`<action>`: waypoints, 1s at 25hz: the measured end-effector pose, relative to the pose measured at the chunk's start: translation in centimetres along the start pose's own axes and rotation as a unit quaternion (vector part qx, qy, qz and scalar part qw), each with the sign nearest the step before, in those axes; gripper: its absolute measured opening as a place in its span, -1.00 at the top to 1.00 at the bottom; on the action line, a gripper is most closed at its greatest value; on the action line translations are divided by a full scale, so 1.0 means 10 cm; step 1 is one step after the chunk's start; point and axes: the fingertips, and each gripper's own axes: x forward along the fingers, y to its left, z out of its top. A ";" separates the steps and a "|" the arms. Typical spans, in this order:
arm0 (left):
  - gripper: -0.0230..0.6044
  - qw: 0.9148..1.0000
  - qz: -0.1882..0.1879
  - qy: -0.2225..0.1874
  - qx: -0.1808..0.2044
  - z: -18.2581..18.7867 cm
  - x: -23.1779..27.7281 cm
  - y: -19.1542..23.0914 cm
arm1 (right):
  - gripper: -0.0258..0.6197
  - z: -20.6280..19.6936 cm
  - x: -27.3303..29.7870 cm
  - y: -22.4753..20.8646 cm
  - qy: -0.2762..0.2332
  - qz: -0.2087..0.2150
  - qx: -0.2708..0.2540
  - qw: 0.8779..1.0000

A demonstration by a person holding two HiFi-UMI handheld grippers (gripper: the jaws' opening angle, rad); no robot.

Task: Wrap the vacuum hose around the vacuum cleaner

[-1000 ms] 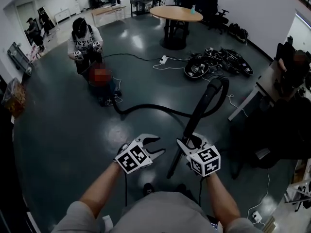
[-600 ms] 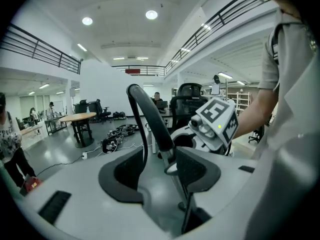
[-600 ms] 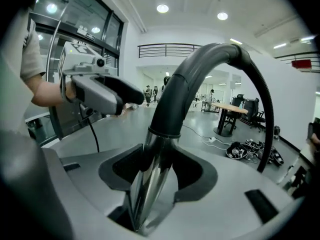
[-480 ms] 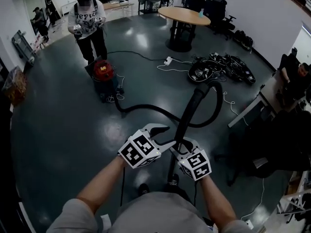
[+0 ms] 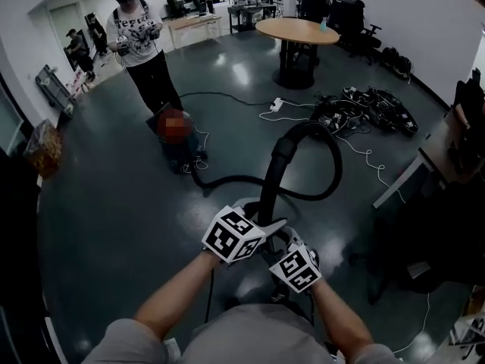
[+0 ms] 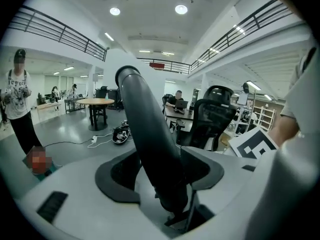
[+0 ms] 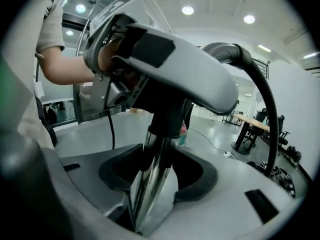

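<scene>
**Grey floor, black hose: vacuum wand gripped with the hose not yet wound**

Grey polished floor fills the head view of an open workroom. A person stands at 11 o'clock and a round wooden table at 12 o'clock, with a heap of cables at 2 o'clock. The vacuum cleaner sits on the floor at 11 o'clock, just in front of the standing person and well apart from the grippers. Its black hose snakes across the floor from the machine, then arches up at 1 o'clock into the wand.

The wand rises steeply at centre frame with both claws on it. The left gripper straddles the wand's black upper section. Its jaws have just been opening and stand apart, and the near pad seems at most to brush the plastic. The right gripper, just below at 5 o'clock, is clamped on the wand's shiny metal tube.
</scene>
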 end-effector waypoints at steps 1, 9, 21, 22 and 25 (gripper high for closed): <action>0.11 1.000 0.009 -0.002 0.000 0.05 0.07 0.02 | 0.35 -0.02 -0.01 -0.04 -0.002 0.009 -0.007 1.000; 0.43 0.997 0.054 0.011 -0.055 0.23 0.57 0.04 | 0.33 -0.26 -0.16 -0.38 -0.025 0.066 -0.008 0.997; 0.57 1.000 0.011 0.011 -0.022 0.49 1.03 0.01 | 0.32 -0.33 -0.14 -0.76 -0.074 0.049 0.005 0.996; 0.58 1.000 0.006 0.008 -0.024 0.50 1.06 0.05 | 0.32 -0.37 -0.13 -0.80 -0.070 0.044 0.012 0.996; 0.58 0.999 -0.013 -0.006 -0.034 0.54 1.08 0.20 | 0.28 -0.46 -0.08 -0.88 -0.062 0.033 0.055 0.996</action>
